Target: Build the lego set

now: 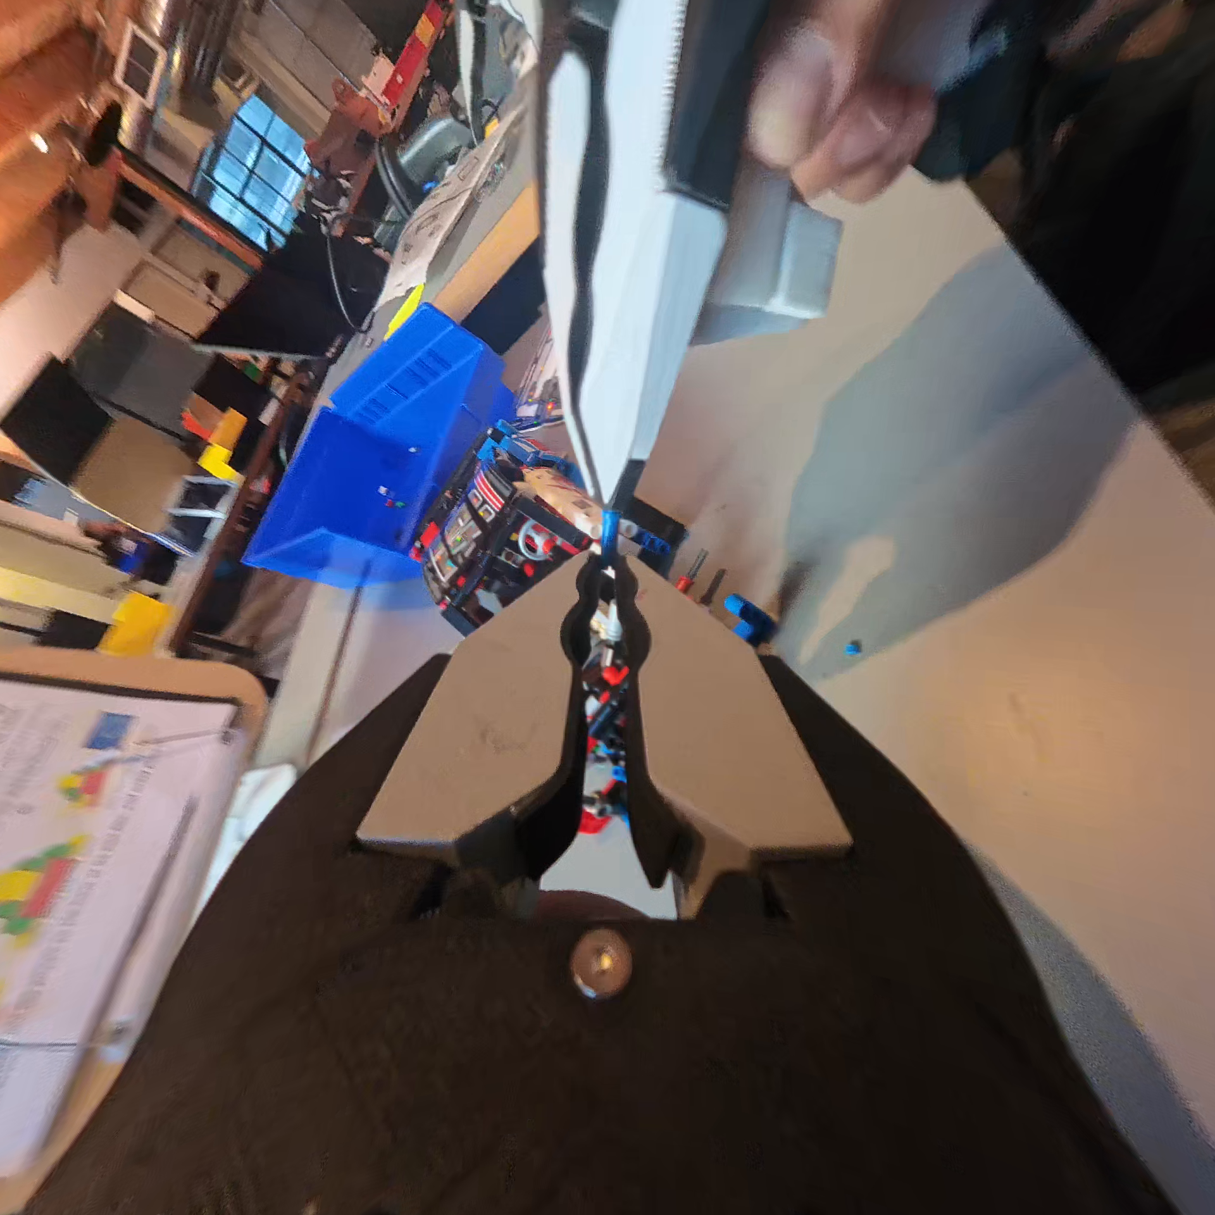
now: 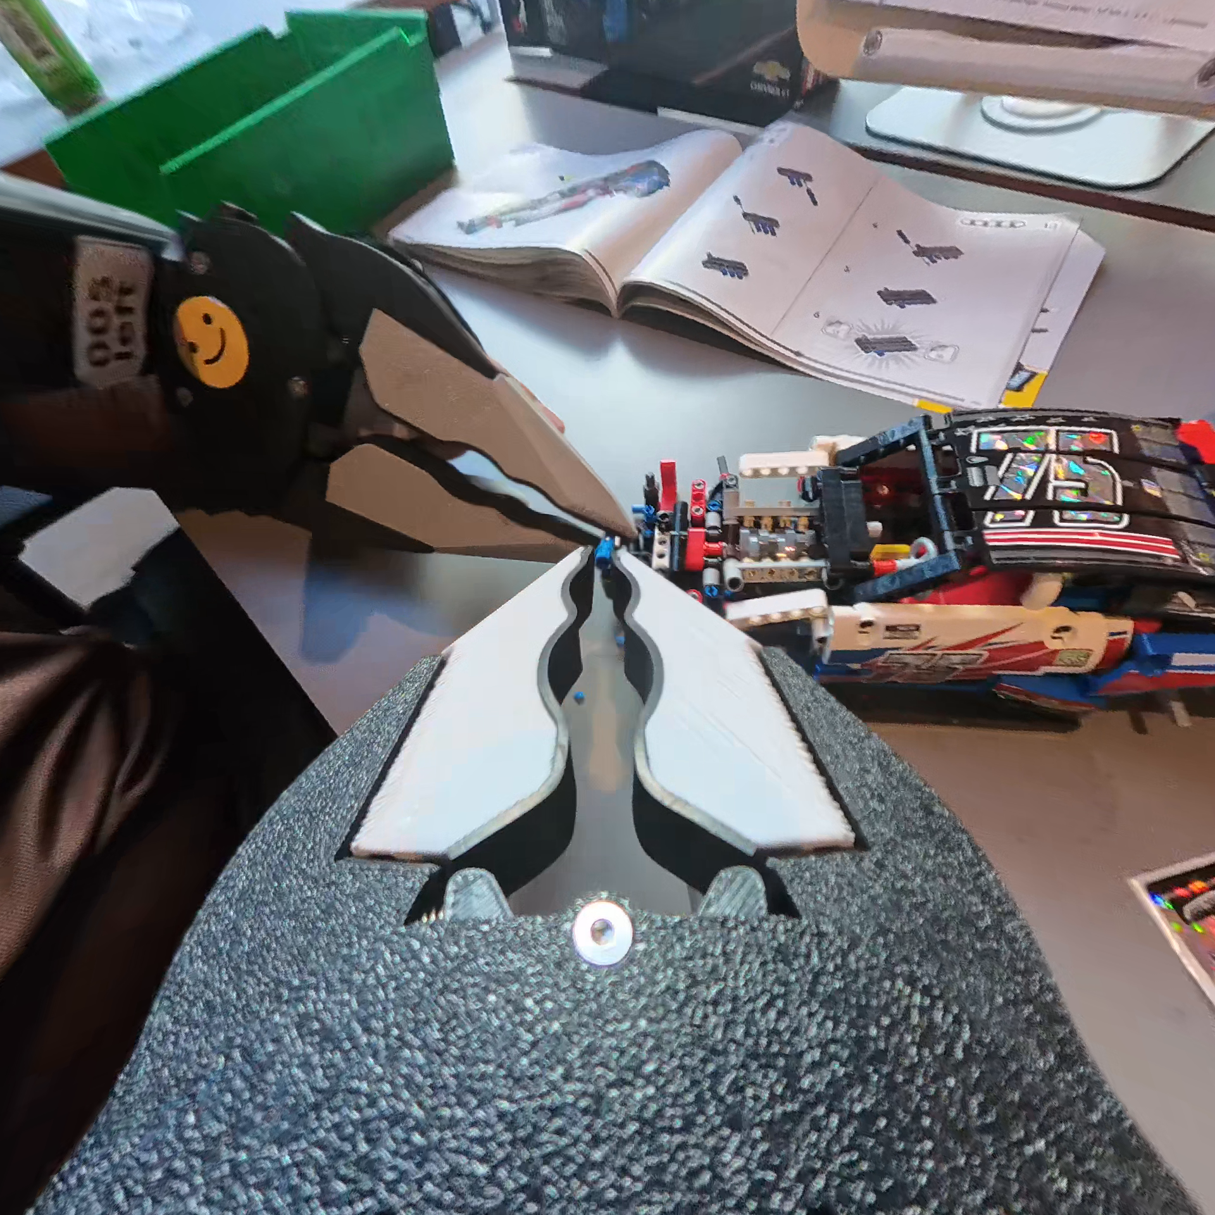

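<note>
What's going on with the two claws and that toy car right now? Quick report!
Both grippers, left and right, shut tip to tip on a small blue pin. Lego car half built, just beyond. Nothing in the way.

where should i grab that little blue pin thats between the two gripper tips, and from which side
Pinch the blue pin across its round shaft near one end, coming from the side away from the car, as the right gripper does. It is thin and short, so only fingertips fit, and the left gripper crowds the other end.
</note>
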### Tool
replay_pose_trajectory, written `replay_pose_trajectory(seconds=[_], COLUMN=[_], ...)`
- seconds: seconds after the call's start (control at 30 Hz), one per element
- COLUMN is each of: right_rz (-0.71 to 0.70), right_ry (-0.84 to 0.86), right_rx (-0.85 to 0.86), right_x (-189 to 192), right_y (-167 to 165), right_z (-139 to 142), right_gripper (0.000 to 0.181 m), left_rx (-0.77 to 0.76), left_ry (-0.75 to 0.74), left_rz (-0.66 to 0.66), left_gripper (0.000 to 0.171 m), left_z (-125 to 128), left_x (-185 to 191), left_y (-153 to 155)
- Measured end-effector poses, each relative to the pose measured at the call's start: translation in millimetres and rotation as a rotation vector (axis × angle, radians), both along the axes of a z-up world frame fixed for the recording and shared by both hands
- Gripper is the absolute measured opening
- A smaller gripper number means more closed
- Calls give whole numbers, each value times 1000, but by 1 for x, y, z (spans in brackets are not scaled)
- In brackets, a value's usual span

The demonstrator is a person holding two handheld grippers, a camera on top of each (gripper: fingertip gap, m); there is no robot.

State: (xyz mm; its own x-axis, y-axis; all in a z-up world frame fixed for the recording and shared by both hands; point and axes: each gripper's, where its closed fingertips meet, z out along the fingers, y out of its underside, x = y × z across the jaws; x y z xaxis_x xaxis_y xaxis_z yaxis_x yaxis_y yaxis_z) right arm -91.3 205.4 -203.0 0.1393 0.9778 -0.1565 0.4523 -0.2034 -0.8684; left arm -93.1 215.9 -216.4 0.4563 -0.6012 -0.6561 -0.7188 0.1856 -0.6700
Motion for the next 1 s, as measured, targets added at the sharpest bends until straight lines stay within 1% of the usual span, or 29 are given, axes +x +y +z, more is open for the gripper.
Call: replay_pose_trajectory(seconds=[0.07,0.17,0.23,0.33,0.37,0.43,0.47,0.67,0.77,0.9,1.0], right_rz=[-3,-10,7,20,19,53,67,88,53,-5,-19], right_ry=[72,210,219,148,145,178,197,225,240,319,312], right_rx=[1,-2,18,90,95,64,49,-8,-52,-215,-240], right_x=[-1,-2,-6,-13,-16,-21,-23,-27,-28,-36,-39], right_y=[-5,-12,-17,-19,-20,-26,-29,-31,-25,-20,-20], right_z=[8,23,19,0,-4,-4,-3,-9,-12,-7,-12], right_gripper=[7,15,23,24,22,10,8,6,6,5,5], left_rx=[-65,-193,-250,-295,-296,-293,-294,-302,-297,-212,-150], left_ry=[-107,-260,-322,-393,-401,-398,-400,-386,-396,-374,-312], left_rz=[11,-28,-49,-73,-74,-67,-68,-68,-40,25,72], left_gripper=[2,1,1,2,2,2,2,2,2,3,9], left_z=[2,1,-1,-1,-1,-3,-4,-8,-9,-9,-13], left_x=[-6,-7,-8,-9,-10,-13,-13,-11,-14,-23,-28], left_y=[-6,-20,-26,-32,-33,-35,-35,-36,-32,-24,-19])
